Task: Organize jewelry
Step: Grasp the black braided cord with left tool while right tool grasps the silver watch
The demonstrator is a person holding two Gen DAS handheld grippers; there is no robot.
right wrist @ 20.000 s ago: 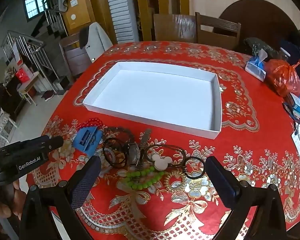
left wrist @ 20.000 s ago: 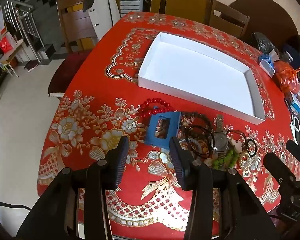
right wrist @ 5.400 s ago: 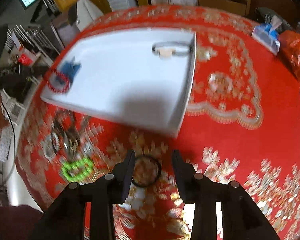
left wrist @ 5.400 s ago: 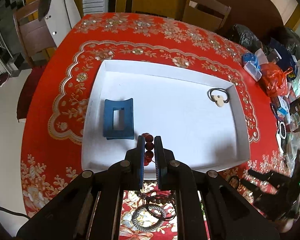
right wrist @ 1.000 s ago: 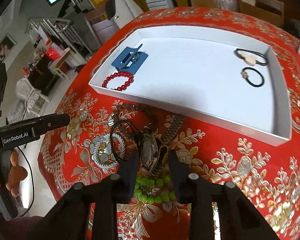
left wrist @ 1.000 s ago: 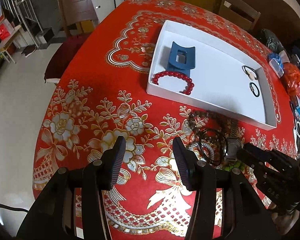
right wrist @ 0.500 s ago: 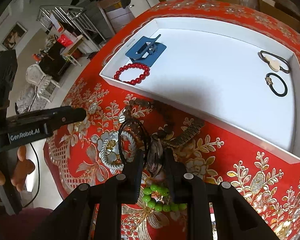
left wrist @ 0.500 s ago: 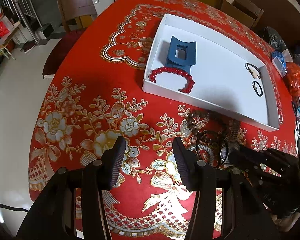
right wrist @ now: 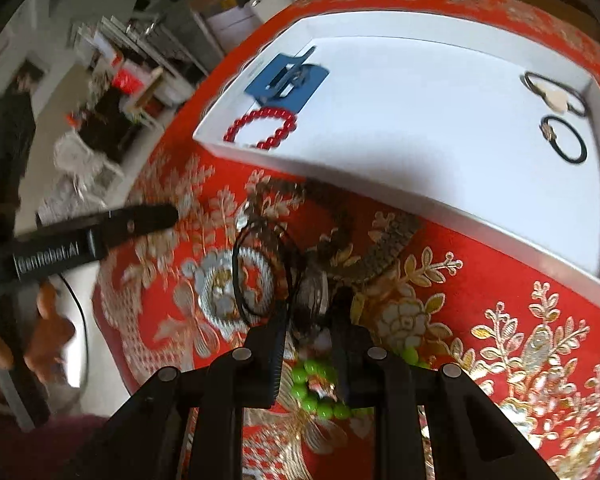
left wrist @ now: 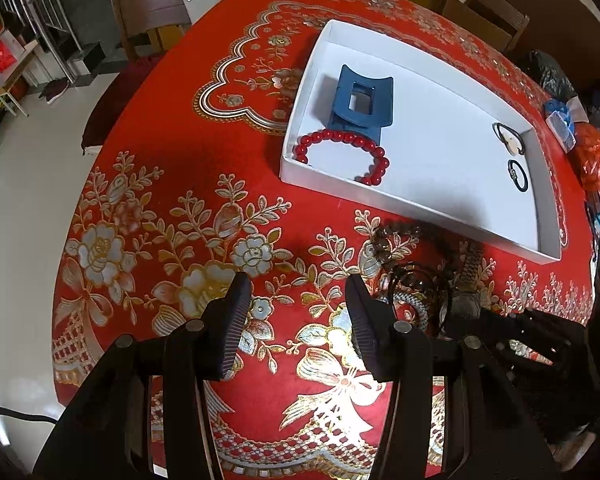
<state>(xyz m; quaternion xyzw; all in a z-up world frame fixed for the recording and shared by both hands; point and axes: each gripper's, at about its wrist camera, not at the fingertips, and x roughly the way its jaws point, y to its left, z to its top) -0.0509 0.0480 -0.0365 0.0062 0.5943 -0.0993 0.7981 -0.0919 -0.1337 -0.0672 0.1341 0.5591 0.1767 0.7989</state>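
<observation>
Black left gripper (right wrist: 100, 232) marked "GenRobot.AI", fingers apart; right gripper (right wrist: 306, 320) fingers clamp the watch (right wrist: 314, 292).

We see a red floral tablecloth (left wrist: 148, 220), wooden chairs (left wrist: 480, 16) behind the table, an orange plastic bag (left wrist: 592, 156) at its right edge, and a metal stair railing (left wrist: 40, 20).

L gripper (left wrist: 296, 320) hovers w/ jaws spread wide, nothing between them. R gripper (right wrist: 306, 316) is low, jaws drawn close together, pinching the watch (right wrist: 314, 292) between the tips; it sits just right of L jaws.
</observation>
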